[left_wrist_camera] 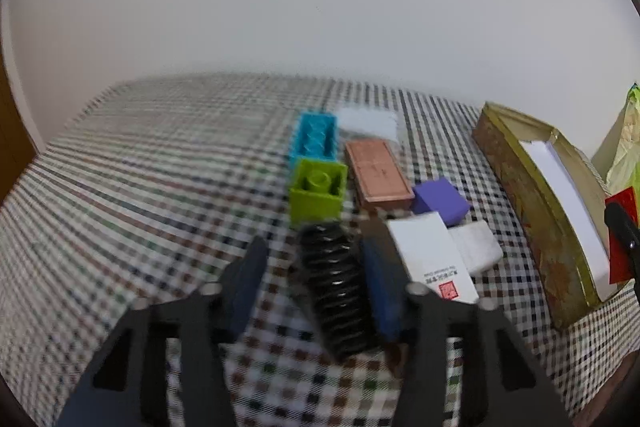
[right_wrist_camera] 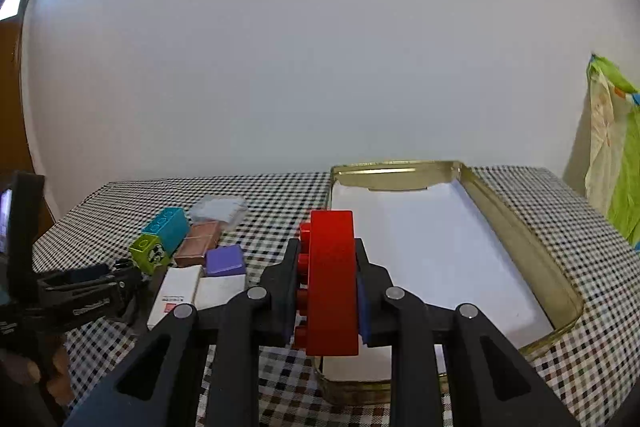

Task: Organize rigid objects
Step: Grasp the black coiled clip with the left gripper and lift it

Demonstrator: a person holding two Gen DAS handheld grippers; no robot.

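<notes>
The right gripper [right_wrist_camera: 329, 291] has its jaws pinching a red building brick [right_wrist_camera: 332, 279], held on edge with its studs facing left, above the near end of the gold tin tray [right_wrist_camera: 532, 251], which is lined with white. The tray lies on the right part of the checked-cloth desk [right_wrist_camera: 280, 195], its far end close to the desk's far edge.

The left gripper [left_wrist_camera: 316, 279] has its jaws partly spread around a black coil spring [left_wrist_camera: 340, 287] lying on the cloth; the right pad is against the spring, while the left pad stands apart from it, so it is not gripped.

Just beyond the spring sits a green brick [left_wrist_camera: 318, 193], with a blue brick [left_wrist_camera: 316, 139] touching it behind. To their right lie a brown flat box [left_wrist_camera: 378, 173], a purple block [left_wrist_camera: 440, 201], a white box with a red stamp [left_wrist_camera: 432, 255] and a smaller white block [left_wrist_camera: 478, 245], clustered near the desk's middle. A clear packet [left_wrist_camera: 368, 121] lies behind the brown box. A green and white bag [right_wrist_camera: 616, 155] stands by the desk's right edge.
</notes>
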